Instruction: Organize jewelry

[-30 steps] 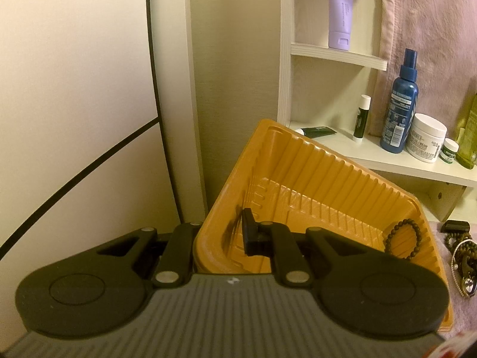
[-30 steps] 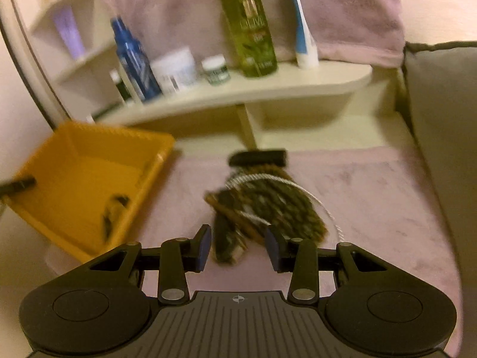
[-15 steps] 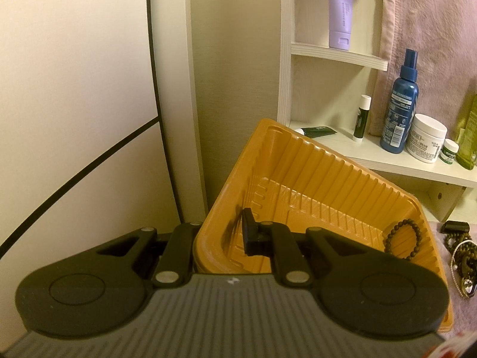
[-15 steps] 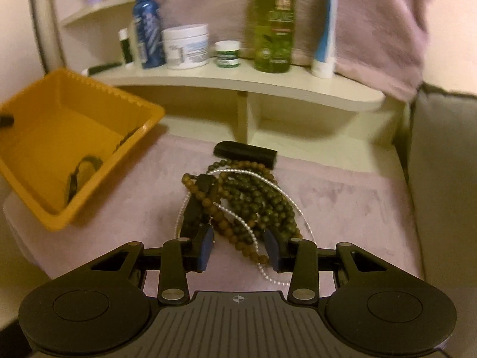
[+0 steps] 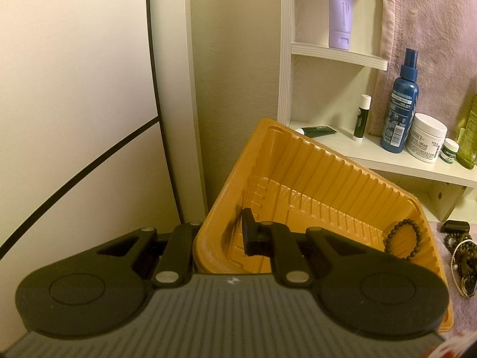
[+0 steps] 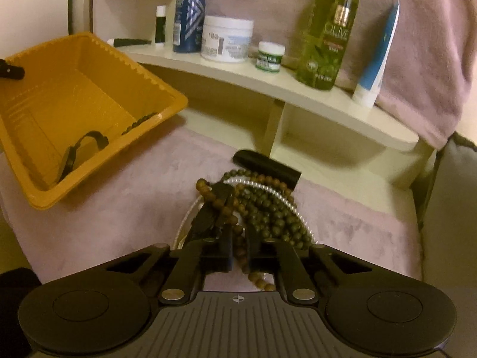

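Note:
A yellow plastic tray (image 5: 328, 161) sits tilted, and my left gripper (image 5: 220, 238) is shut on its near wall, one finger inside and one outside. A dark bead bracelet (image 5: 402, 238) lies inside the tray. The right wrist view shows the same tray (image 6: 167, 95) with a black band (image 6: 80, 152) in it. A tangled pile of green and brown beads and a pearl strand (image 6: 268, 208) rests on the pink cloth. My right gripper (image 6: 238, 253) is down on that pile, its jaws closing with a brown bead strand (image 6: 241, 256) pinched between them.
A black case (image 6: 268, 167) lies just behind the pile. The shelf (image 6: 298, 89) behind holds a blue spray bottle (image 6: 189, 12), a white jar (image 6: 226, 38), a green olive bottle (image 6: 328, 29) and a tube (image 6: 375, 59). A grey cushion (image 6: 453, 208) borders the cloth on the right.
My right gripper rolled upright, dropped onto the jewellery pile, and its jaws went from half open to closed on the brown beads. The left gripper and tray stayed still.

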